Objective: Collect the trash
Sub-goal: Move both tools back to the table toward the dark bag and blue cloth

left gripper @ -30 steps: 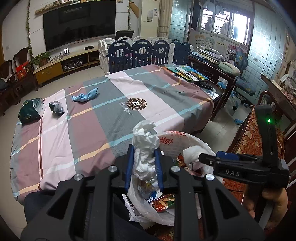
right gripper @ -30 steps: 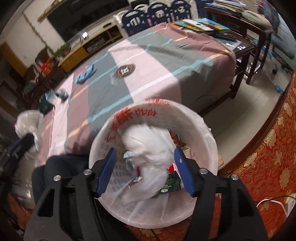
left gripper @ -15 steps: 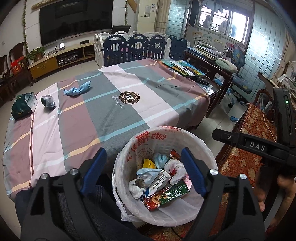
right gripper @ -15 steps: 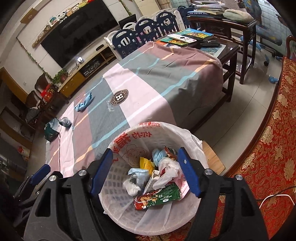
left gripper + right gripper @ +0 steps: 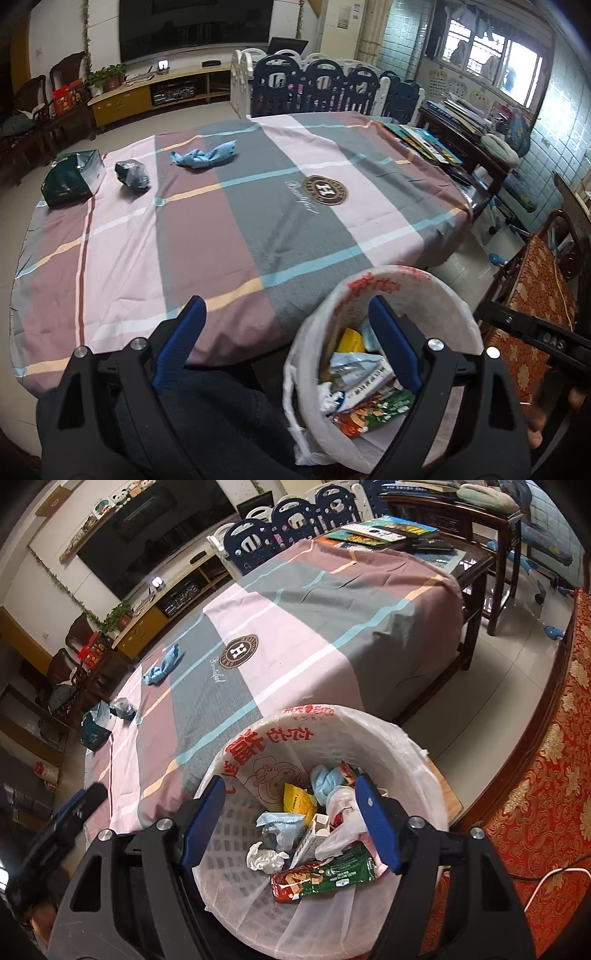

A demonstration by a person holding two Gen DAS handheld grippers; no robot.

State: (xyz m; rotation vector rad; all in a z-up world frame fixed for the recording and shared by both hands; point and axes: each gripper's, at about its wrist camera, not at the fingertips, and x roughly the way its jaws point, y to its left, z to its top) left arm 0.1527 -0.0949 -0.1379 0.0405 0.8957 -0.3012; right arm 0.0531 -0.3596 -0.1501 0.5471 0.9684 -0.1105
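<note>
Nearest to us, our right gripper (image 5: 291,819) hangs over the lined trash basket (image 5: 417,771), jaws spread and empty; wrappers, a carton and a crumpled tissue (image 5: 264,858) lie inside. Our left gripper (image 5: 284,343) has just been opening, with nothing between its blue pads (image 5: 183,336), and now straddles the basket rim and the near table edge (image 5: 221,343).

Beyond, the striped tablecloth (image 5: 258,206) is bare across the middle. The remaining trash sits along the far left: a blue crumpled tissue (image 5: 203,157), a dark crumpled bag (image 5: 132,175) and a green box (image 5: 72,179).

We judge the long reach the main risk: dragging pads could bunch the cloth, and a sleeve could tip the light basket. The bag and box lie just apart, so wide jaws might nudge one. Open room is ample over the table; the right side is crowded by a wooden armchair (image 5: 535,277).
</note>
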